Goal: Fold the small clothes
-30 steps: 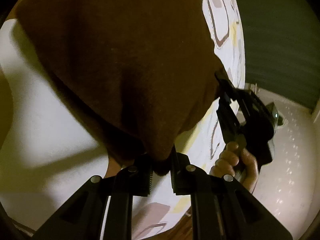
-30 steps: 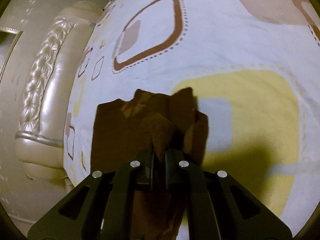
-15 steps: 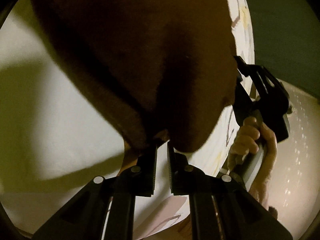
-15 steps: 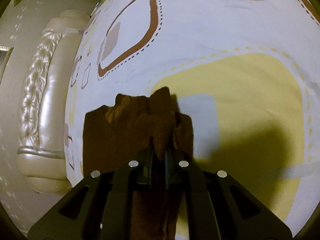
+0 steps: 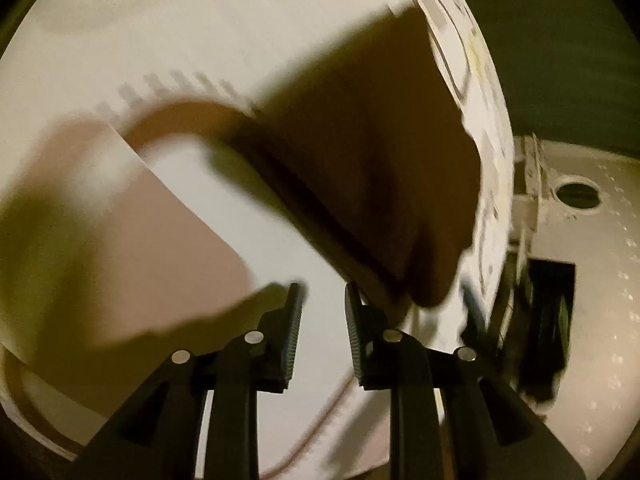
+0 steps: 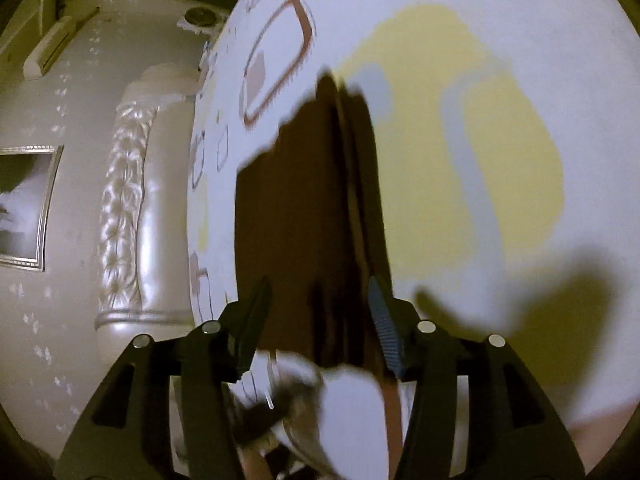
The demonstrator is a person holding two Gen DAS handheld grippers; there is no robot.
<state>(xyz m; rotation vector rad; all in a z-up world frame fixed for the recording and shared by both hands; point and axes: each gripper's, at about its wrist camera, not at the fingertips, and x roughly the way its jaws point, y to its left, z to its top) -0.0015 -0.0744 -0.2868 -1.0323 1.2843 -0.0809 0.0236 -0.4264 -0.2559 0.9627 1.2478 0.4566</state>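
Observation:
A small dark brown garment (image 5: 372, 168) lies folded on the patterned bed sheet (image 5: 224, 40). In the left wrist view my left gripper (image 5: 322, 312) is open and empty, its right finger just beside the garment's near corner. In the right wrist view the same garment (image 6: 304, 216) lies in front of my right gripper (image 6: 320, 312), which is open wide over its near end and holds nothing. The right gripper body (image 5: 544, 320) shows blurred at the right of the left view.
The sheet (image 6: 500, 128) is white with yellow, pink and brown shapes. A padded silver headboard (image 6: 128, 216) stands at the bed's left edge in the right view. Wallpapered wall and a framed picture (image 6: 24, 208) lie beyond.
Both grippers held the lifted brown garment shut earlier. Now both have opened and let it go, and it lies on the sheet. Both grippers have pulled back a little.

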